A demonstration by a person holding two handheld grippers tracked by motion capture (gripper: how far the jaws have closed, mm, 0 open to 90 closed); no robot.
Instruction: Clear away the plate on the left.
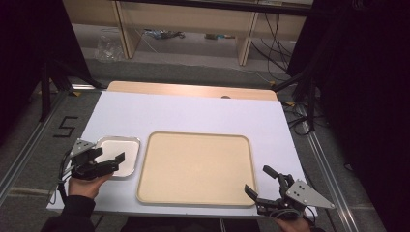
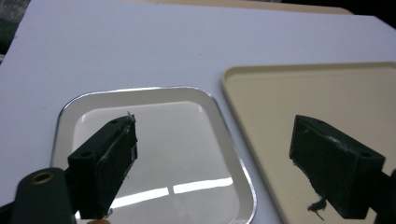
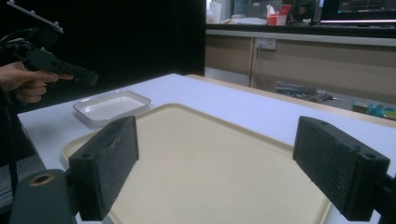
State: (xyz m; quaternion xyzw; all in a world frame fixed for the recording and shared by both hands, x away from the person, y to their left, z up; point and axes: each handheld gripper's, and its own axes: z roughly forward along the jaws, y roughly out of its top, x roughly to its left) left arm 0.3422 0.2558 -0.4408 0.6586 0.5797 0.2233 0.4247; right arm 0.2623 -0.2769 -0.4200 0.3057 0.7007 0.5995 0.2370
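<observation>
A large beige tray [image 1: 196, 166] lies in the middle of the white table, with nothing on it. To its left sits a small shiny metal tray [image 1: 118, 154], also bare. My left gripper [image 1: 110, 155] hovers open over the metal tray's near left part, held by a hand at the table's left front. In the left gripper view its jaws stand wide apart above the metal tray [image 2: 154, 154] and the beige tray's edge [image 2: 261, 116]. My right gripper [image 1: 258, 180] is open at the beige tray's near right corner. In the right gripper view its jaws frame the beige tray [image 3: 210, 163].
The white table top [image 1: 193, 113] has a wooden strip along its far edge. Dark stands and cables flank the table on both sides. A wooden bench and floor clutter lie beyond. The other hand's gripper [image 3: 65, 70] hangs over the metal tray [image 3: 112, 106].
</observation>
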